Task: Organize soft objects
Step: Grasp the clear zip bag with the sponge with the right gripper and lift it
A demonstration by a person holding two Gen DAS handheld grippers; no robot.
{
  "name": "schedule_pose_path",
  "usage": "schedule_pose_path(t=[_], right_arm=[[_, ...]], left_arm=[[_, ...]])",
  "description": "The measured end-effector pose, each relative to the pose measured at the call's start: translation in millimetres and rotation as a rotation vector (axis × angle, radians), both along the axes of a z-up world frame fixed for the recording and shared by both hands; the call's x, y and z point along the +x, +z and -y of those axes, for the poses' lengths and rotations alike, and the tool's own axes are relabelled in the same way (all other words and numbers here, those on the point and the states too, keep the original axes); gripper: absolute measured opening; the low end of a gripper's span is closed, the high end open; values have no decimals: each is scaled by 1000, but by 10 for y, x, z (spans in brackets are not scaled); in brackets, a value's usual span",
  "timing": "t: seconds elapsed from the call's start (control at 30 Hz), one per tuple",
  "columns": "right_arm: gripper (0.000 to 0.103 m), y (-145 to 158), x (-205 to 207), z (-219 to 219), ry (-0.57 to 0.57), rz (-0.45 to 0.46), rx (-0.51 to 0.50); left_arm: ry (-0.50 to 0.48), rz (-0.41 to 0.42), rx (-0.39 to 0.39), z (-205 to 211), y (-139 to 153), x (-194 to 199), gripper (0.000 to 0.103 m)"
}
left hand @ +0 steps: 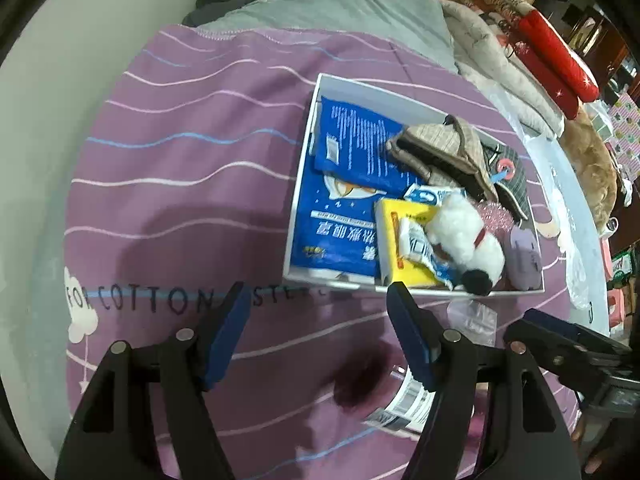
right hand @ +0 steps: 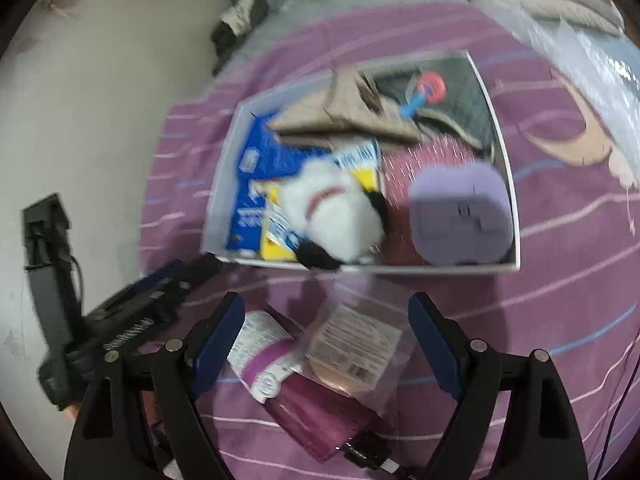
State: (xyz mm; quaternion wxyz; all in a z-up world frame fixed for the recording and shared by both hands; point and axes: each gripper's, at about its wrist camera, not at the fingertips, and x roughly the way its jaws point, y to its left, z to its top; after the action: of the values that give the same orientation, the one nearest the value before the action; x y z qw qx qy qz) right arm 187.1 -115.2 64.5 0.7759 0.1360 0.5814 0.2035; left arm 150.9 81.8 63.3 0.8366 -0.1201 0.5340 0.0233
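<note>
My left gripper (left hand: 320, 332) hangs over the purple bedspread (left hand: 180, 200), jaws apart, nothing between the pads. My right gripper (right hand: 332, 340) hangs just beside it, jaws apart and wide, nothing clamped.

Below the right gripper, on the bedspread:
- a clear bag (right hand: 356, 348) with a printed label, lying partly over
- a magenta pack (right hand: 316, 412) with a white label.
Neither pad touches either item. In the left view the bag (left hand: 474, 320) lies between the two grippers, just outside the box.

The white box (left hand: 304, 168) sits on the bedspread just past both grippers. Contents:
- blue packs (left hand: 340, 216), flat along the left side;
- yellow pack (left hand: 396, 256), near the front wall;
- white plush dog (left hand: 464, 236), on top of the yellow pack, black nose at the front wall;
- lilac plush (right hand: 460, 212), in the front right corner;
- tan fabric item (left hand: 440, 152), towards the back.

The right view is blurred; label text cannot be read.
</note>
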Motion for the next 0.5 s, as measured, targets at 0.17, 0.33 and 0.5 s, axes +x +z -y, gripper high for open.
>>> schedule_pose_path(t=[0.17,0.33,0.5], right_arm=[[85,-253,8,38,-32,-107,-14],[85,-441,-35,-41,-27,-197,-65],[85,-490,-43,-101,-50,-228,-94]], left_arm=[[-17,-37,16,7,-6,-50,71],[-35,-62,57,56,-29,-54,71],[-17,-67,45,3,-35,-58,71]])
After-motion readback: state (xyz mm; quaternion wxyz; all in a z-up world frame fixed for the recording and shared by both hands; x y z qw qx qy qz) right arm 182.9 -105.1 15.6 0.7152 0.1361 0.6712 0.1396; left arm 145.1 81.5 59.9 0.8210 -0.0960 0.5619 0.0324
